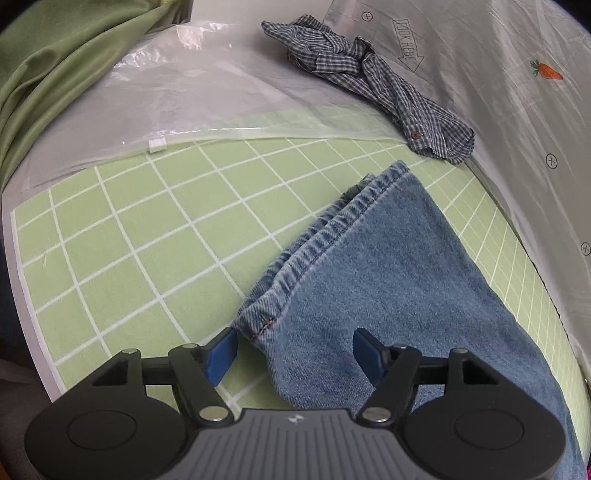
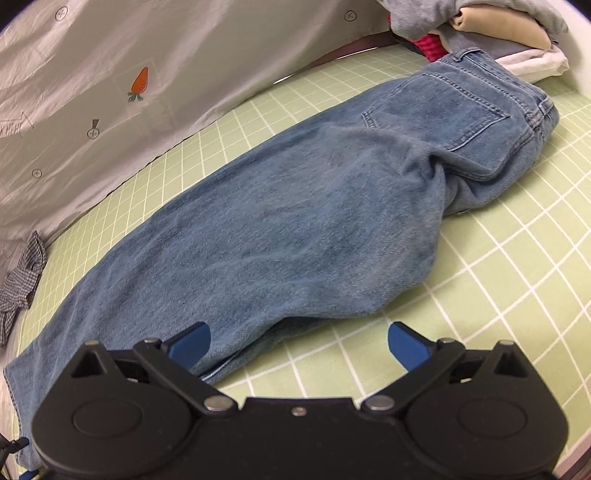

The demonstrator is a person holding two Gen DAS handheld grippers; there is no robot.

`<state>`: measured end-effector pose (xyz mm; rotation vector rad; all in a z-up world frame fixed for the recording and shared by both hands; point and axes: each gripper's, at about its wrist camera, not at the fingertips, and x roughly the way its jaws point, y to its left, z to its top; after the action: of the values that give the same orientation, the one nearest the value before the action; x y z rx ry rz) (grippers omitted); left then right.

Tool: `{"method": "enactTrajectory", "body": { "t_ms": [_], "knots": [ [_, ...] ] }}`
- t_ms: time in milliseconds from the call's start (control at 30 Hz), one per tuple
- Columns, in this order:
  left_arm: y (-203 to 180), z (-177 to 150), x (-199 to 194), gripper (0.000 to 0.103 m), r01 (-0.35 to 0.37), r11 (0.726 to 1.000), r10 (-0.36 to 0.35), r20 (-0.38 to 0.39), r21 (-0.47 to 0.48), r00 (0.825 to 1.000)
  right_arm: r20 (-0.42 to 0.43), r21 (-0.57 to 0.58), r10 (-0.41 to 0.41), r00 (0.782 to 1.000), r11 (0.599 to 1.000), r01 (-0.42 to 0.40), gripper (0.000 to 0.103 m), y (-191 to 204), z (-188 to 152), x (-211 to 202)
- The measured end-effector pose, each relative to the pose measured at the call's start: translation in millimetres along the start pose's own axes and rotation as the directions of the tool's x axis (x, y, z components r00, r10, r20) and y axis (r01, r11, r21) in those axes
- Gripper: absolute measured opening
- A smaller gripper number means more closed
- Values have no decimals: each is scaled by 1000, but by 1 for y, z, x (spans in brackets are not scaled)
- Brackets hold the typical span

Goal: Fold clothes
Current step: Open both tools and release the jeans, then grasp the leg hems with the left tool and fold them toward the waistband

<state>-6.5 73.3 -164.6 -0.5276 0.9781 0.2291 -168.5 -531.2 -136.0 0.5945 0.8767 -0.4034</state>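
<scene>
A pair of light blue jeans (image 2: 314, 221) lies stretched across the green grid mat (image 2: 498, 277), legs stacked, back pocket and waistband at the far right. The leg hems (image 1: 369, 258) show in the left wrist view. My left gripper (image 1: 295, 350) hovers open over the near hem corner, blue fingertips (image 1: 221, 354) straddling the denim edge. My right gripper (image 2: 299, 343) is open above the near edge of the lower leg, its left fingertip over denim, its right over bare mat. Nothing is held.
A crumpled blue checked shirt (image 1: 369, 81) lies beyond the hems, beside a clear plastic bag (image 1: 184, 92) and green fabric (image 1: 55, 74). A white sheet with a carrot print (image 2: 140, 81) lines the far side. Folded clothes (image 2: 480, 26) are stacked past the waistband.
</scene>
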Motion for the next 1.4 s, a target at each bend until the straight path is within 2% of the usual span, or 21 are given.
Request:
{"method": "enactTrajectory", "body": {
  "t_ms": [167, 200, 233, 267, 333, 400, 567, 667, 733, 800, 900, 1000, 1100, 1167, 1233, 1267, 1300, 1400],
  "knots": [
    [0, 0, 0, 68, -2, 1000, 2, 9, 0, 1000, -10, 37, 8, 1000, 999, -8, 103, -4, -1, 2],
    [1, 0, 0, 59, -9, 1000, 9, 13, 0, 1000, -13, 43, 9, 1000, 999, -9, 103, -5, -1, 3],
    [0, 0, 0, 40, -41, 999, 41, 18, 16, 999, -15, 49, 11, 1000, 999, -10, 103, -5, -2, 4],
    [-1, 0, 0, 31, -71, 997, 71, 21, 32, 997, -13, 56, 6, 1000, 998, -5, 103, -5, -2, 4],
    [3, 2, 1, 23, -58, 998, 58, 19, 13, 998, 2, 72, -20, 1000, 997, 20, 103, -7, -1, 3],
    [4, 3, 2, 20, -41, 999, 41, 11, -10, 999, 17, 100, -36, 999, 994, 34, 103, -10, -1, 2],
    [-10, 10, -9, 14, -21, 998, 18, 40, 60, 999, 62, 173, -52, 997, 984, 41, 103, -26, 0, -8],
    [-33, 17, -24, 13, 33, 990, -46, 92, 135, 995, 86, 213, -62, 994, 976, 42, 103, -35, 0, -14],
    [-57, 21, -34, 12, 74, 974, -103, 128, 212, 986, 92, 228, -66, 994, 973, 44, 103, -42, -1, -16],
    [-87, 21, -44, 10, 123, 947, -173, 148, 298, 974, 99, 234, -75, 992, 971, 50, 103, -50, 0, -20],
    [-141, 12, -54, 10, 192, 896, -266, 137, 400, 954, 104, 224, -83, 991, 973, 58, 103, -62, 5, -26],
    [-199, -16, -57, 10, 274, 818, -358, 73, 506, 931, 115, 201, -86, 990, 978, 62, 103, -75, 11, -37],
    [-248, -61, -50, 10, 370, 730, -413, -61, 574, 909, 128, 174, -99, 987, 982, 76, 103, -91, 18, -43],
    [-268, -100, -40, 10, 417, 680, -411, -157, 603, 898, 130, 163, -110, 985, 983, 88, 103, -103, 24, -45],
    [-284, -140, -21, 10, 456, 634, -364, -279, 625, 889, 132, 165, -121, 984, 981, 98, 103, -118, 30, -46],
    [-288, -160, -11, 10, 451, 628, -326, -312, 634, 893, 133, 173, -126, 983, 980, 102, 103, -126, 34, -46],
    [-291, -176, -2, 10, 431, 623, -286, -323, 653, 902, 136, 186, -133, 982, 977, 106, 103, -134, 39, -45],
    [-304, -195, 2, 15, 396, 576, -268, -293, 715, 918, 145, 233, -146, 978, 966, 110, 103, -157, 55, -38]
  ]
}}
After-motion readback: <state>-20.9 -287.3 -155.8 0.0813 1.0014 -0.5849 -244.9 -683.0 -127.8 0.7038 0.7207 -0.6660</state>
